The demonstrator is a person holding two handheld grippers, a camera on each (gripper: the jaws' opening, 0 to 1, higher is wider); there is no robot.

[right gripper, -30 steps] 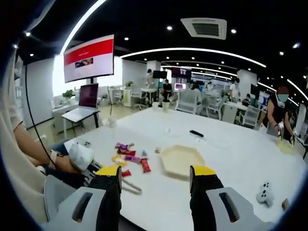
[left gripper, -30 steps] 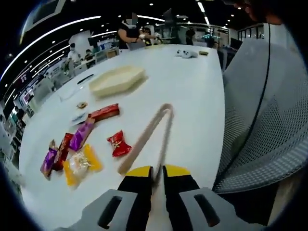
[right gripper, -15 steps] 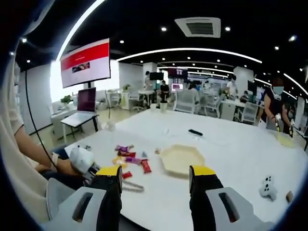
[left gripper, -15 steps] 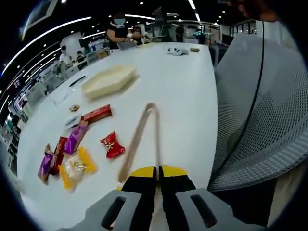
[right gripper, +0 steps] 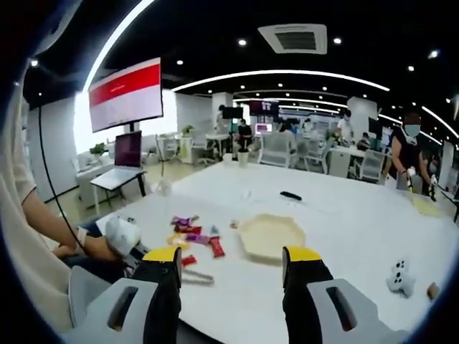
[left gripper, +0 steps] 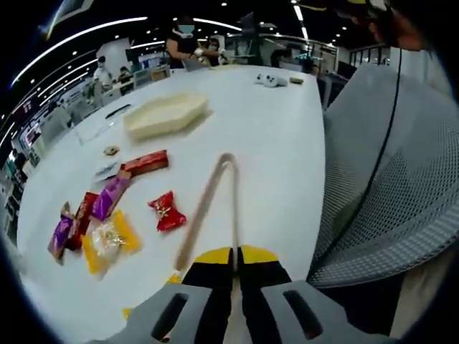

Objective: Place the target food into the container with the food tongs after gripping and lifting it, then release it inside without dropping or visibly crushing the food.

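Left gripper view: the left gripper (left gripper: pixel 234 259) is rising from the bottom centre, its yellow-tipped jaws pressed together on the handle end of the beige food tongs (left gripper: pixel 212 204). The tongs are reaching up the frame over the white table (left gripper: pixel 280 143); their two arms are spreading apart toward the gripper and joining at the far end, with nothing between them (whether they are resting on the table or hovering just above it, I cannot tell).

Left of the tongs a red wrapped candy (left gripper: pixel 166 211) is lying nearest. Further left a purple snack bar (left gripper: pixel 110 198) and a yellow snack packet (left gripper: pixel 105 241) are sitting among other wrappers, with a red snack bar (left gripper: pixel 143 163) above them. The cream hexagonal container (left gripper: pixel 166 115) is sitting at upper left, well apart from the snacks.

Right gripper view: the right gripper (right gripper: pixel 233 276) is showing at the bottom, jaws standing wide apart and holding nothing, with the container (right gripper: pixel 271 237) lying between them farther back.
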